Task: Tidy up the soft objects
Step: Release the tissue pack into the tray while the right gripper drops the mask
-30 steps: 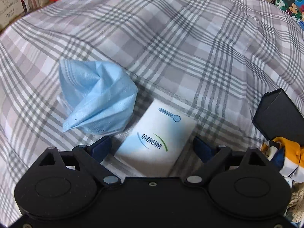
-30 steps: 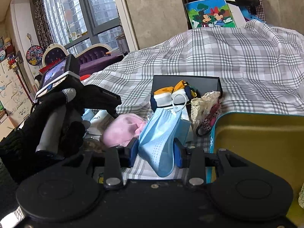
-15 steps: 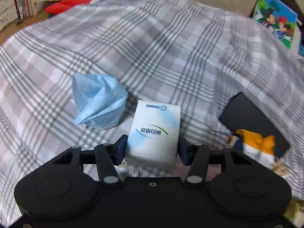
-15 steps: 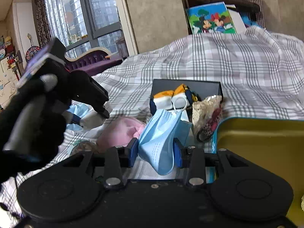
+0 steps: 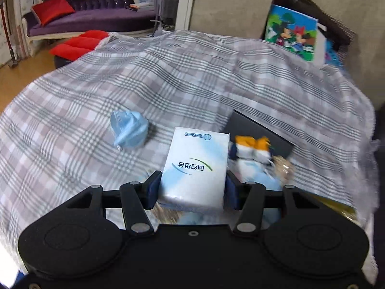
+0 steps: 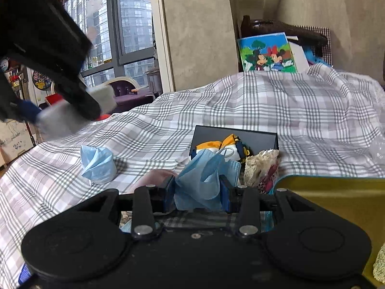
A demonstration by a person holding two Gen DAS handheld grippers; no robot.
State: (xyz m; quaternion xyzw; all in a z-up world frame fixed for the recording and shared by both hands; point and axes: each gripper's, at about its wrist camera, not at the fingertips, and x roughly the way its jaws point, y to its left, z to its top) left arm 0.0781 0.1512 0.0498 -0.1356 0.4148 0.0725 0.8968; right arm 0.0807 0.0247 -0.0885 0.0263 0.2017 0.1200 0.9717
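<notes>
Black box [image 6: 234,136] was seen lying open on the plaid sheet [image 6: 288,110], with orange-white-navy fabric items [image 6: 226,145] bunched inside it. A lace-trimmed bundle [image 6: 261,168] was leaned just right of the box front. A yellow tray [image 6: 336,197] was seen right of the box, nearer the camera; contents could not be told.

Left gripper [image 5: 191,189]: jaws had just been closing and were clamped on the white tissue pack [image 5: 196,168] by its two long sides. Pack was held up off the sheet, left of the box in the left wrist view.

Right gripper [image 6: 197,196]: jaws narrowed, clenched on a crumpled blue face mask [image 6: 204,180], directly in front of the box.

A second blue mask [image 6: 97,166] was left loose on the sheet, well left of the box. Something pink [image 6: 156,177] was partly hidden behind the right gripper's left finger.
</notes>
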